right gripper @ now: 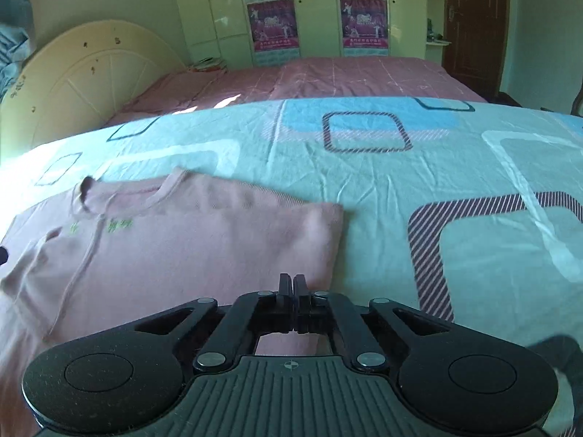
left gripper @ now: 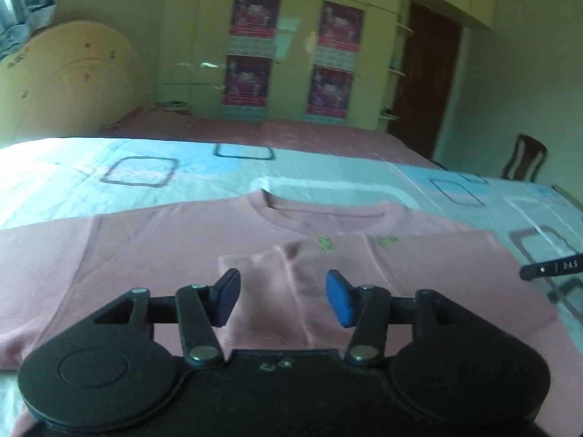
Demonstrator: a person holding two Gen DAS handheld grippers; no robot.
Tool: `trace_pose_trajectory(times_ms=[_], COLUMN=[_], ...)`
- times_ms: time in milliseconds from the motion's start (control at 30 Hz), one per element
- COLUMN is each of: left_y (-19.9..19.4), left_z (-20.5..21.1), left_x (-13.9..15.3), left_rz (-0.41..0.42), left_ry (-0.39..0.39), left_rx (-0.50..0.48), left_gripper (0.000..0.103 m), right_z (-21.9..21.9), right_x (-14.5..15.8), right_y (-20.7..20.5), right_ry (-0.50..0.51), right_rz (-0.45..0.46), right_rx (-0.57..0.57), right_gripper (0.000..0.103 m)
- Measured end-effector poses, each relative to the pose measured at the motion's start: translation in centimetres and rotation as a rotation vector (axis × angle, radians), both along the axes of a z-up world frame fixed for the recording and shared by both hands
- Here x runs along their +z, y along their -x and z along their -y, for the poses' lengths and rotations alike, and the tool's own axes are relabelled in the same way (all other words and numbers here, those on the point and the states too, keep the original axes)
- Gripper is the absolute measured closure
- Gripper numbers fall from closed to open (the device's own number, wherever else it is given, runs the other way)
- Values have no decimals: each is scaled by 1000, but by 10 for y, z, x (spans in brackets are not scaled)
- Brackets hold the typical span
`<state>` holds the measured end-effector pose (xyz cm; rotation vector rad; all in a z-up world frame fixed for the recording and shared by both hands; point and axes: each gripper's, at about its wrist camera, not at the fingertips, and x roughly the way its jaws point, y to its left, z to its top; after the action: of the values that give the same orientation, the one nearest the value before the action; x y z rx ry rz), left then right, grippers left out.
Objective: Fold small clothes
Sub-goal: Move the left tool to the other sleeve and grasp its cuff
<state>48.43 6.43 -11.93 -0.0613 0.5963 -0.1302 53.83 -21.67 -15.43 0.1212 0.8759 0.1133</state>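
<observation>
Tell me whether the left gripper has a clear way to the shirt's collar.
Probably yes: the left gripper is open over the pink shirt, and only flat fabric lies between it and the collar.

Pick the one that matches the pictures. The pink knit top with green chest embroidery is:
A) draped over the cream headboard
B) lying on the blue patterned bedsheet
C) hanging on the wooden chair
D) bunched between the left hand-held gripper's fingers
B: the pink knit top lies spread on the blue patterned bedsheet, and the left hand-held gripper stands open above it with nothing between its pads.

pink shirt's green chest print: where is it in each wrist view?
Left wrist: green print at centre, just below the collar, beyond the open left gripper.
Right wrist: green print at left, beyond the shut right gripper.
Shared landmark: headboard.
</observation>
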Motion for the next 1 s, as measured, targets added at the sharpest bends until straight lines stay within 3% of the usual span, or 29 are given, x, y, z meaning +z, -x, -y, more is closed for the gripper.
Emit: trace_pose_trajectory(times_ms=[67,100,300,367,533,633,700,833,933,1000], left_y=[-6,-5,-3,-6,-3,-4,1,22,52,77], left_z=[13,15,7,4,2,-1,-10,-51,-109,-155], left_x=[-16,-23,-19,-26,-19,-23,-17,-8,-4,0], left_rz=[-100,-116,-102,-129,-117,-135,-129,-90,-62,-34], left_ry=[-15,-39,-30,-24,9,19,67,121,165,187], left_rx=[-94,-92,-67,-70,-41,-52,-36,76,232,375], left_gripper=[55,57,55,55,53,53,52,47,41,30], right_z=[-7,-9,-22,-24,-26,-30,-32,-40,-50,-59], right_x=[-7,-7,10,-3,6,-7,-2,12,14,15], right_y=[20,28,60,55,57,53,54,64,66,67], right_ry=[11,21,36,52,28,54,49,11,-16,-24], right_rz=[-26,-19,45,-22,17,-50,-41,14,18,31], right_rx=[-12,-17,-23,-29,-60,-68,-87,-102,-106,-113], right_gripper=[103,103,103,103,103,103,103,103,103,103])
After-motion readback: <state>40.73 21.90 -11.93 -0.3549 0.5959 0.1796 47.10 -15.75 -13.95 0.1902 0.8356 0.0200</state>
